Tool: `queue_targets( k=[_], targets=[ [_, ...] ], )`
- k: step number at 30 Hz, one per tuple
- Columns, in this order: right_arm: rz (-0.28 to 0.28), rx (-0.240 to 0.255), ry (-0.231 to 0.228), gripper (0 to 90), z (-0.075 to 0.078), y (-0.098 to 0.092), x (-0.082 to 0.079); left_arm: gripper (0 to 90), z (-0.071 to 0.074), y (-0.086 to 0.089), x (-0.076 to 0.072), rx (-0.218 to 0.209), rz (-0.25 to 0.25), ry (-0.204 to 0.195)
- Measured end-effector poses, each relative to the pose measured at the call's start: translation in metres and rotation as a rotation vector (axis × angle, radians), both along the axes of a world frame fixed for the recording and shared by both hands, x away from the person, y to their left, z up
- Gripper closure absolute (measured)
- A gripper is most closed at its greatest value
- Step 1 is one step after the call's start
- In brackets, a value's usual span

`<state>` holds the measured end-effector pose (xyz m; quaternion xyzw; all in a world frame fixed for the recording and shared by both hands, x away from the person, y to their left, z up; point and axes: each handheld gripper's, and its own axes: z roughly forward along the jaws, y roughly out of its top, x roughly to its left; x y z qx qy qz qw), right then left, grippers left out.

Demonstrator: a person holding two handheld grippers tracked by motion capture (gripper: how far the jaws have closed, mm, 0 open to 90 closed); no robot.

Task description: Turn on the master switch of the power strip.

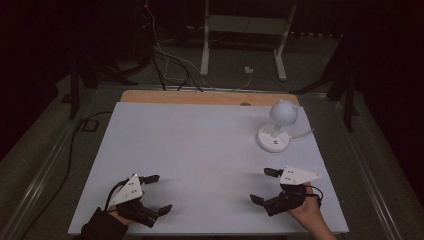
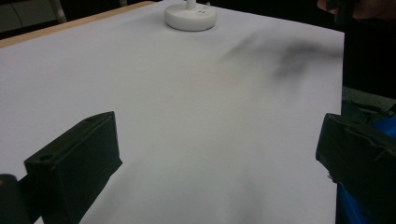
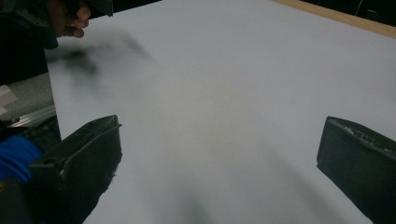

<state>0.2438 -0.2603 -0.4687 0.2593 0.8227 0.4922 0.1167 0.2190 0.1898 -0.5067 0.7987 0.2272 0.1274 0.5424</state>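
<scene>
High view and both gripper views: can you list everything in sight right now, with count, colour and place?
Desk lamp: one, white, round base and globe head, far right part of the sheet; its base also shows at the top of the left gripper view.
Lamp cable: one, white, running off the base to the right.
Sheet: one, white, covering most of the table.
Table: one, wooden edge showing along the far side.
Stand: one, white, on the floor behind the table.
Floor cables: several, dark and white, behind the table.
Left tongs: one, black, near left, open, holding nothing.
Right tongs: one, black, near right, open, holding nothing.
</scene>
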Motion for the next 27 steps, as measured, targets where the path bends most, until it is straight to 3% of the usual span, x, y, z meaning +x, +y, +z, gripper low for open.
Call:
queue_targets(
  k=[15, 27],
  targets=[
    [0.009, 0.007, -0.012, 0.1, 0.015, 0.004, 0.012, 0.2, 0.0, 0.0, 0.0, 0.001, -0.001, 0.0],
    [-0.028, 0.032, -0.035, 0.1, 0.03, -0.006, 0.025, 0.2, 0.0, 0.001, 0.0, 0.0, 0.0, 0.001]
  ],
)
